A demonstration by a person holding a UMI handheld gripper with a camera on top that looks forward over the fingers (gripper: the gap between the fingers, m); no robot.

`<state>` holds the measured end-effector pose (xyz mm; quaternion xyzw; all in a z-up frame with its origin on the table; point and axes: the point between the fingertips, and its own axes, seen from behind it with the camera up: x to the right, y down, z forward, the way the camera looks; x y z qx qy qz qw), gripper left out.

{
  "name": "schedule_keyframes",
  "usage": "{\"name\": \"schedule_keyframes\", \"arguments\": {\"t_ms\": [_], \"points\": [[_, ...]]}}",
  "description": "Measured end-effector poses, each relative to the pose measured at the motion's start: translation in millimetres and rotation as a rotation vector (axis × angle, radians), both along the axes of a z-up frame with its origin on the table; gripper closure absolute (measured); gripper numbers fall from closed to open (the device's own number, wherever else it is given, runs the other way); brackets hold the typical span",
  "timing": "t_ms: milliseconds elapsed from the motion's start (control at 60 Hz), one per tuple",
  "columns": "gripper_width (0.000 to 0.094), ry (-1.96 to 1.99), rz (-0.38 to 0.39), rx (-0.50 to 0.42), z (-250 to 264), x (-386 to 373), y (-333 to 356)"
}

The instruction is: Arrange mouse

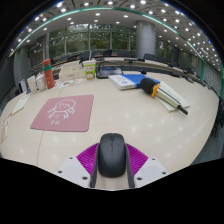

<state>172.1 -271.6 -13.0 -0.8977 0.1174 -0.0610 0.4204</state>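
Observation:
A black computer mouse (111, 153) sits between the fingers of my gripper (111, 160), its nose pointing away from me. Both magenta pads (88, 156) press against its sides, so the gripper is shut on it. The mouse looks held just above the pale table (150, 115). A pink mouse mat (63, 111) with a white pattern lies on the table ahead and to the left of the fingers, apart from the mouse.
Beyond the mat stand a red bottle (47, 73) and white boxes (72, 71). To the far right lie a blue-and-white book (128, 80), an orange-and-black object (148, 86) and a long white roll (172, 97). A keyboard (19, 103) lies at the left.

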Motion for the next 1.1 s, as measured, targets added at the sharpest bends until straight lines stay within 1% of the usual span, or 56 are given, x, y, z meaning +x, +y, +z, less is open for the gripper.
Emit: {"name": "schedule_keyframes", "arguments": {"t_ms": [133,250,383,467,533,583,617,667,750,900,1100], "points": [[0.0581,-0.018,0.013,-0.010,0,1,1],[0.0595,-0.044,0.037,0.010,19,-1,10],[0.0594,-0.070,0.065,0.122,88,-17,52],[0.0595,-0.083,0.106,0.197,131,-40,88],[0.0596,-0.079,0.146,0.228,153,-64,119],[0.0596,-0.059,0.181,0.236,157,-86,140],[0.0597,-0.039,0.197,0.233,152,-102,153],[0.0597,-0.031,0.213,0.206,138,-119,172],[0.0596,-0.023,0.235,0.149,101,-142,193],[0.0591,-0.014,0.241,0.060,42,-161,216],[0.0469,0.016,0.244,-0.014,2,-170,215]]}}
